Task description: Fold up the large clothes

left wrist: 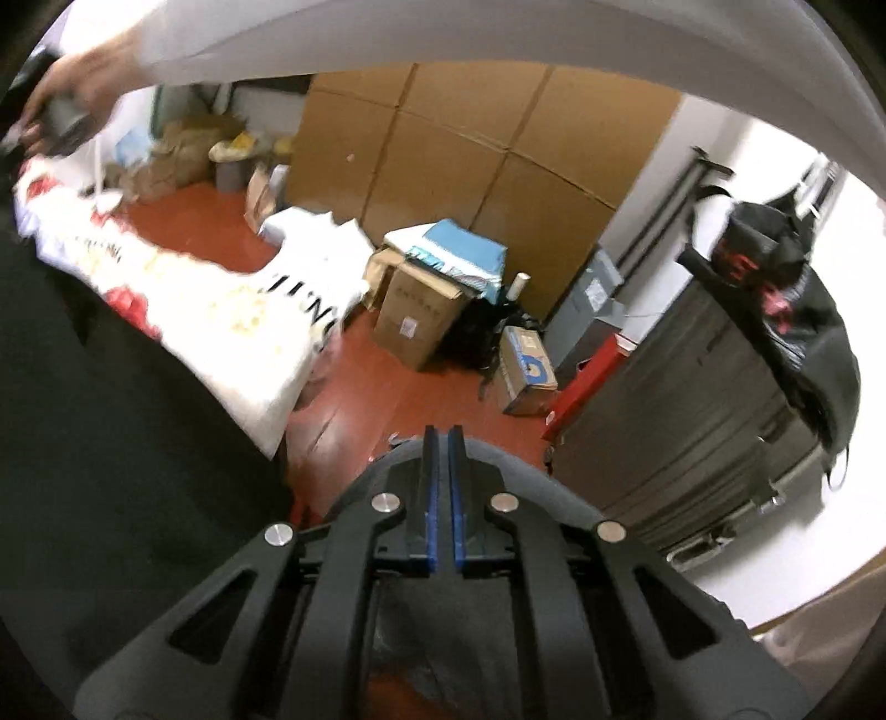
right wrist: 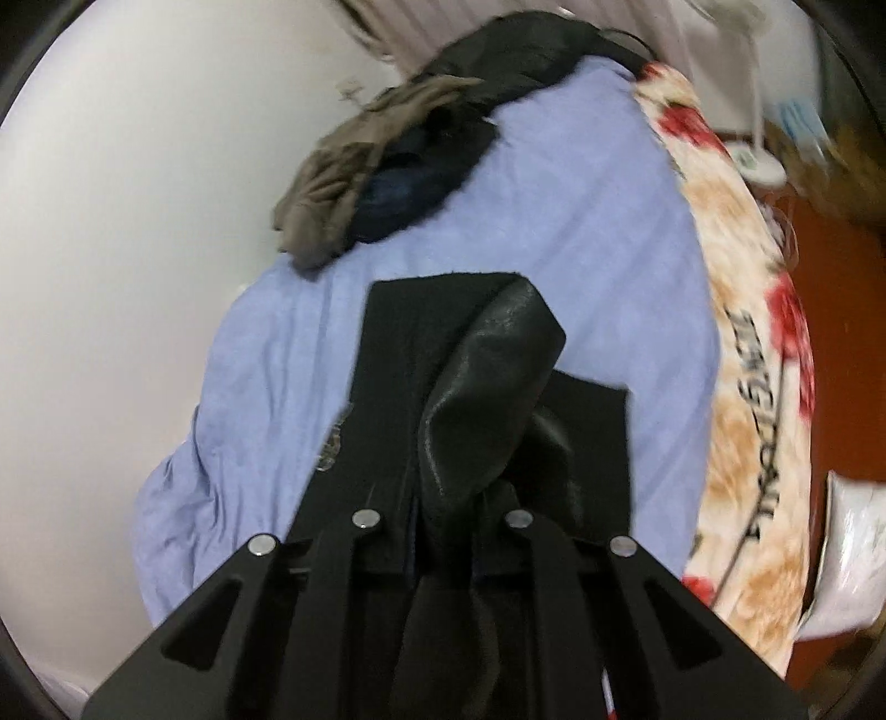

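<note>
- Left wrist view: left gripper point(left wrist: 443, 437) pointed down over the red floor point(left wrist: 354, 387), blue pads point(left wrist: 433, 487) pressed together, nothing between them.
- To its left, a dark blurred mass fills the lower left; cannot tell if it is the garment.
- Beyond that, the floral blanket point(left wrist: 221, 310) hangs over the bed edge; black lettering on it, too blurred to read.
- Right side: dark ribbed cabinet point(left wrist: 692, 432) with a black bag point(left wrist: 786, 288) on top.
- Mid floor: cardboard boxes point(left wrist: 415, 315), one with a small label, unreadable; another box point(left wrist: 529, 371) has a blue logo.
- Far top left: a hand point(left wrist: 83, 83) with a white sleeve point(left wrist: 387, 39) arcs across the top of the frame, gripping a grey handle; heavy motion blur.
- Right wrist view: right gripper point(right wrist: 443, 498) tilted down, jaws narrow and clamped on a bunched fold of the black garment point(right wrist: 487, 365).
- Garment's flat part lies on the blue sheet point(right wrist: 554, 221) just ahead; small silver emblem at its left edge, unreadable.
- Floral blanket to the right carries black script, not legible.
- Far end of the bed: a pile of brown and dark clothes point(right wrist: 387, 160) against the white wall point(right wrist: 111, 221).
</note>
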A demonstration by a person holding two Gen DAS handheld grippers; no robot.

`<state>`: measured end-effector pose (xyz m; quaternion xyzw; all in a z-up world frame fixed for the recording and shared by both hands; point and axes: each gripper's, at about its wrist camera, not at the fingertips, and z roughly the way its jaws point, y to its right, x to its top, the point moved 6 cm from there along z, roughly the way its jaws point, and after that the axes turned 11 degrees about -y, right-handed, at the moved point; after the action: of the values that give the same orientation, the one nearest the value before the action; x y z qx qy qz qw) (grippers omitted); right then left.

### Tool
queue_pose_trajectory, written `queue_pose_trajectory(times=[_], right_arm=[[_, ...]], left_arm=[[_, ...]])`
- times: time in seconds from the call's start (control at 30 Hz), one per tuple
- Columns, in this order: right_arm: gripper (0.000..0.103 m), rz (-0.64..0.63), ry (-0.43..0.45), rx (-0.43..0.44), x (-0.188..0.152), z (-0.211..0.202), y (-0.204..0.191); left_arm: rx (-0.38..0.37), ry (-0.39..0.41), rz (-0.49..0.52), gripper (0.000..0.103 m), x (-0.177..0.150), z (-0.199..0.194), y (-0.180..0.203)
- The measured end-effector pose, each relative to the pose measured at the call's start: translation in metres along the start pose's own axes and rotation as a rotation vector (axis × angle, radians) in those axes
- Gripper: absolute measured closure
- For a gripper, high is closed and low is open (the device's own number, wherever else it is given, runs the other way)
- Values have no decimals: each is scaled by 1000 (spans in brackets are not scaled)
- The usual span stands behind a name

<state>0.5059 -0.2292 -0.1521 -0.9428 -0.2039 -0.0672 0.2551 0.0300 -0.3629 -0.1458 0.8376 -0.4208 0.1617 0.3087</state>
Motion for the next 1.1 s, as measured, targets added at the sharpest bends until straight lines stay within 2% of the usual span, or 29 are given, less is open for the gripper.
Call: queue_pose_trajectory(times=[0.13, 0.27, 0.3, 0.33, 0.4, 0.47, 0.5, 0.57, 0.63, 0.7, 0.73, 0.83, 0.9, 1.0, 1.1], right_arm=[[90, 28, -25, 5, -12, 20, 27], [88, 44, -26, 23, -22, 36, 37], [82, 46, -29, 20, -25, 39, 38], [78, 48, -33, 12, -30, 42, 39], [54, 44, -46, 5, -42, 40, 39], [43, 32, -49, 13, -62, 29, 39], [39, 28, -47, 11, -73, 22, 39], [39, 31, -33, -29, -114, 0, 40], [38, 44, -15, -17, -160, -20, 35], [36, 53, 14, -19, -227, -41, 22], [35, 63, 28, -6, -251, -48, 16], [31, 171, 108, 113, -347, -61, -5], [31, 250, 150, 168, -397, -56, -17], [30, 337, 215, 239, -447, -40, -34], [30, 383, 257, 327, -463, -22, -53]], left_arm=[[136, -72, -60, 99, -27, -6, -39], [258, -117, -125, 98, -54, -26, -79], [281, -130, -141, 97, -63, -30, -90], [293, -136, -155, 90, -69, -32, -97], [322, -145, -193, 84, -81, -38, -113], [334, -145, -197, 83, -87, -44, -121], [341, -142, -195, 78, -87, -46, -122], [357, -138, -192, 69, -88, -53, -127], [382, -136, -182, 60, -87, -60, -132], [407, -134, -170, 52, -82, -68, -136], [421, -133, -168, 48, -78, -73, -140], [439, -142, -160, 47, -59, -89, -155], [477, -158, -137, 37, -35, -104, -171], [559, -173, -106, 37, 14, -121, -196], [601, -196, -104, 35, 64, -124, -222]])
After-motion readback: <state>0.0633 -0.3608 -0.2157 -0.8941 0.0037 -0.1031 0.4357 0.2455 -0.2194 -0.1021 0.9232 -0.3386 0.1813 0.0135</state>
